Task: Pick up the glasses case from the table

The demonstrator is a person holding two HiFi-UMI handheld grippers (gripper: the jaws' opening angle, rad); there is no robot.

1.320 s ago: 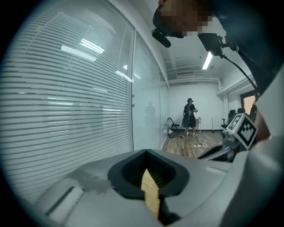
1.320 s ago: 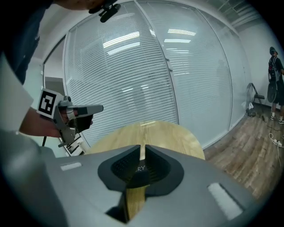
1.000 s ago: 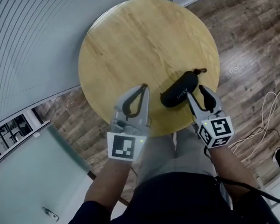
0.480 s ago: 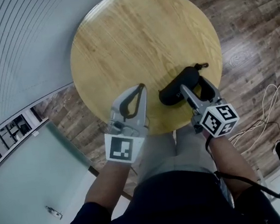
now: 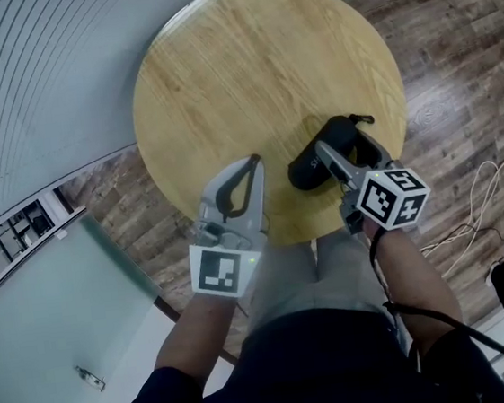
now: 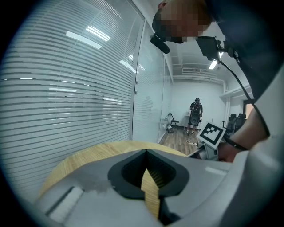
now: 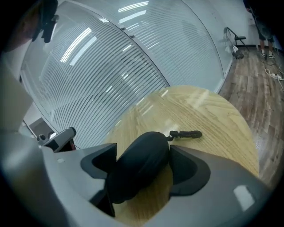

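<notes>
Glasses case (image 5: pixel 306 172) half hidden (behind right hand-held gripper (image 5: pixel 339 141)).

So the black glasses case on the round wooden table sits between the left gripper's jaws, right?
Wrong gripper: the glasses case on the round wooden table sits between the right gripper's jaws, which are opening, as the right gripper view shows.

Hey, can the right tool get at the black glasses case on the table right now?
Probably yes. The right tool sits astride the glasses case on the table, its jaws opening with the case between them. Nothing else on the tabletop looks to be in the way.
</notes>
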